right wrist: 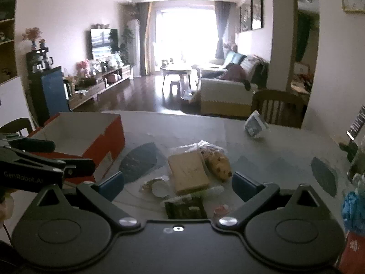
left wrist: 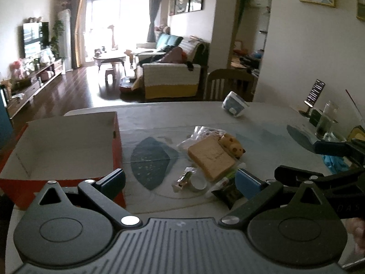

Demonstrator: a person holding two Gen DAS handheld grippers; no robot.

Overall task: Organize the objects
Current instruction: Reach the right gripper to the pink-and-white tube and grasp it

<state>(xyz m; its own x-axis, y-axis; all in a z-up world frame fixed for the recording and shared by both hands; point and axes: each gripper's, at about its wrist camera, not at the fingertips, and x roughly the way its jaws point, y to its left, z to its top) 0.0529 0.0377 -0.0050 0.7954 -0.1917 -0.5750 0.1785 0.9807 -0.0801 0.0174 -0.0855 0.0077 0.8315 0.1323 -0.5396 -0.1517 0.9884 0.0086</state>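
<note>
A pile of packaged snacks lies mid-table: a tan bread slice (left wrist: pixel 211 159) (right wrist: pixel 188 173), a spotted yellow bun (left wrist: pixel 232 146) (right wrist: pixel 219 163), a foil wrapper (left wrist: pixel 183 179) (right wrist: pixel 151 182), a white tape roll (left wrist: pixel 198 182) (right wrist: pixel 159 188) and a dark packet (left wrist: pixel 228 193) (right wrist: pixel 186 207). An empty red cardboard box (left wrist: pixel 68 146) (right wrist: pixel 91 137) stands open to the left. My left gripper (left wrist: pixel 180 181) hovers open just short of the pile, holding nothing. My right gripper (right wrist: pixel 178 186) is open too, above the pile's near side.
A blue-and-white tissue pack (left wrist: pixel 235 106) (right wrist: pixel 255 124) lies at the table's far side by a wooden chair (left wrist: pixel 229 83). A phone on a stand (left wrist: pixel 313 94), a glass (left wrist: pixel 326 121) and blue gloves (right wrist: pixel 353 207) crowd the right edge.
</note>
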